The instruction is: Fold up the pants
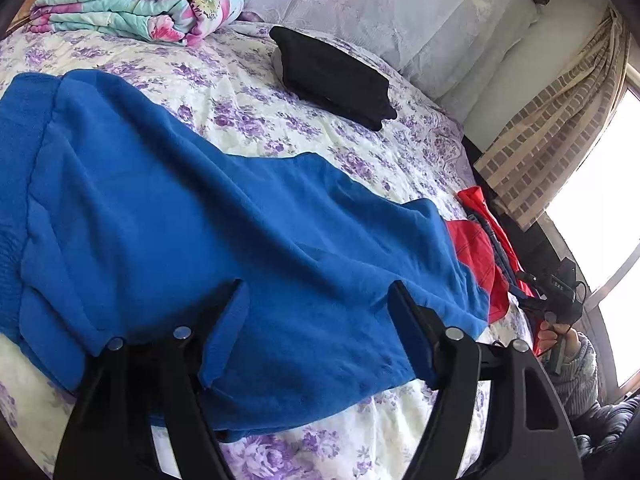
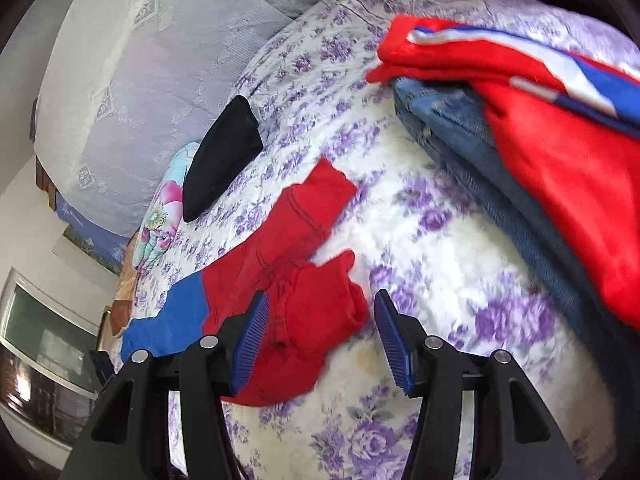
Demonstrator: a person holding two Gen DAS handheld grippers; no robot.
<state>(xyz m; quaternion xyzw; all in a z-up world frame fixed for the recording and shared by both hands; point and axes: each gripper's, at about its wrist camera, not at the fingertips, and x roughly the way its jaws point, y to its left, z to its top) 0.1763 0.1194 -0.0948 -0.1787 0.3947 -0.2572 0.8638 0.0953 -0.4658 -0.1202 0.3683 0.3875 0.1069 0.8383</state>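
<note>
Blue pants with red lower legs (image 1: 192, 216) lie spread across the floral bed (image 1: 248, 96). My left gripper (image 1: 320, 332) is open, its fingers wide apart over the near edge of the blue cloth at the upper part. The red leg ends (image 1: 476, 252) lie far right. In the right wrist view my right gripper (image 2: 320, 344) is open just above the crumpled red cuffs (image 2: 304, 312), the blue part (image 2: 176, 320) lying to the left. The right gripper also shows in the left wrist view (image 1: 560, 300), held in a hand.
A folded black garment (image 1: 336, 76) lies further back on the bed. A rolled flowered quilt (image 1: 136, 4) is at the back left. A pile of jeans (image 2: 480, 152) and a red-blue garment (image 2: 560, 132) sits on the right. Curtain and window (image 1: 592, 168) stand right.
</note>
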